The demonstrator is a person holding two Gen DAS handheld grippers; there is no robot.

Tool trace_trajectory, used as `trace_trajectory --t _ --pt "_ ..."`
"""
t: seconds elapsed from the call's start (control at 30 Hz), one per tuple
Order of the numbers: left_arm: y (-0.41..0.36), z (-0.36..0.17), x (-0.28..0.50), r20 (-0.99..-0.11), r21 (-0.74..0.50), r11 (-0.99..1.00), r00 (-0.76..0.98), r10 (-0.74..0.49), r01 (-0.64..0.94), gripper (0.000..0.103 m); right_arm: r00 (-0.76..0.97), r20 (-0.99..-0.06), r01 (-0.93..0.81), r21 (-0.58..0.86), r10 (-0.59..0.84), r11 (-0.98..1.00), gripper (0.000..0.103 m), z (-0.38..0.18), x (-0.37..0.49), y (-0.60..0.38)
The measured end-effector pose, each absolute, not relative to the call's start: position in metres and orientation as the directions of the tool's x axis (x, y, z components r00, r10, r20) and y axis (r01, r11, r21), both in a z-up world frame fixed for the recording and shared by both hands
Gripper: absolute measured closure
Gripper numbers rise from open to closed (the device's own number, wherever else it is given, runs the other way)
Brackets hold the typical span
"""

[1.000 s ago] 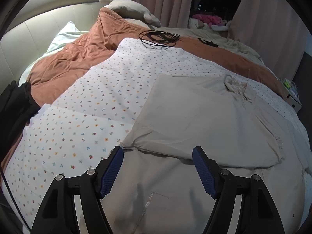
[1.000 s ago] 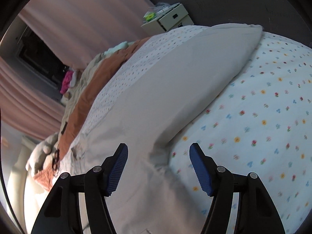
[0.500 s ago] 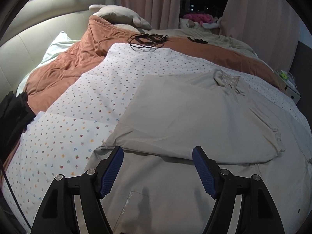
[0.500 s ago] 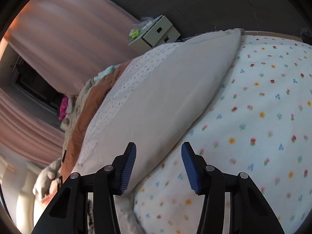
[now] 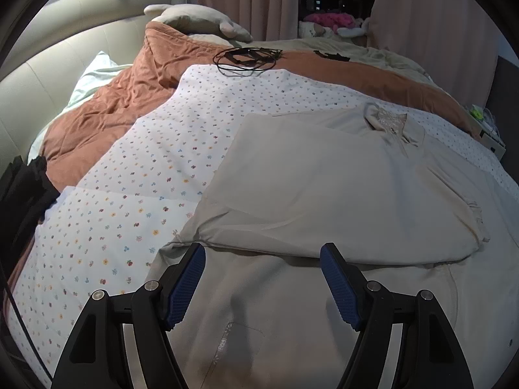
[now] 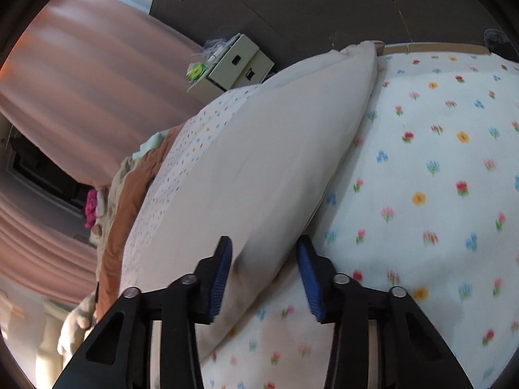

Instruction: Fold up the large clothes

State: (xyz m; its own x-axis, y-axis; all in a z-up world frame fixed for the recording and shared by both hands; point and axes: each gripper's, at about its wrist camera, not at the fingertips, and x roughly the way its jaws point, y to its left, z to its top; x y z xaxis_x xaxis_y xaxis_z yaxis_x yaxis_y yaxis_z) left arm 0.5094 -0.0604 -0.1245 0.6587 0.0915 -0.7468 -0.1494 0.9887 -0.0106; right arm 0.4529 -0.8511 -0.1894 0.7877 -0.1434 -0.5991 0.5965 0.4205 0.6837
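A large beige shirt [image 5: 324, 194] lies on a flower-print sheet [image 5: 129, 201] on the bed, one side folded over across its middle, collar [image 5: 389, 123] at the far right. My left gripper [image 5: 262, 278] is open and empty above the shirt's lower part, just short of the fold edge. In the right wrist view the shirt [image 6: 259, 168] runs away as a long beige strip. My right gripper [image 6: 264, 275] is partly closed, its fingers on either side of the shirt's near edge with a gap still showing.
An orange quilt [image 5: 107, 103] with a coiled black cable [image 5: 246, 58] lies beyond the sheet, pillows and a padded headboard [image 5: 48, 74] behind it. Dark cloth [image 5: 22, 201] hangs at the left. A small drawer unit [image 6: 233, 64] stands by the bed. Pink curtains [image 6: 81, 74] hang behind.
My right gripper has moved down along the shirt's edge and its fingers have narrowed around it. My left gripper has drawn back a little and stayed open.
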Motion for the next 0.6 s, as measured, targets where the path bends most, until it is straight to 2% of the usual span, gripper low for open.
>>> trace_trajectory --t 0.03,0.07,0.2,0.33,0.43,0.6 --pt "-0.061 -0.124 0.509 -0.745 -0.006 0.989 0.66 0.094 -0.147 0.028 0.795 -0.591 0.587 0.688 -0.139 0.427 0.089 -0.189 0.454 -0.852" --pt "-0.061 -0.124 0.509 -0.744 -0.003 0.989 0.661 0.096 -0.147 0.028 0.805 -0.578 0.572 0.7 -0.132 0.427 0.095 -0.19 0.454 -0.854" --pt "-0.06 -0.122 0.509 -0.746 -0.026 0.989 0.662 0.079 -0.147 0.028 0.846 -0.503 0.518 0.696 -0.177 0.496 0.097 -0.159 0.45 -0.841" --pt "-0.06 -0.115 0.504 -0.733 -0.051 0.989 0.678 0.058 -0.14 0.028 0.898 -0.408 0.423 0.7 -0.165 0.575 0.097 -0.116 0.455 -0.817" --pt "-0.058 -0.11 0.501 -0.728 -0.072 0.988 0.684 0.041 -0.136 0.028 0.927 -0.35 0.35 0.68 -0.135 0.644 0.097 -0.081 0.461 -0.79" --pt "-0.053 -0.1 0.495 -0.712 -0.125 0.983 0.702 0.007 -0.138 0.028 0.95 -0.31 0.23 0.633 -0.03 0.739 0.097 -0.04 0.481 -0.733"
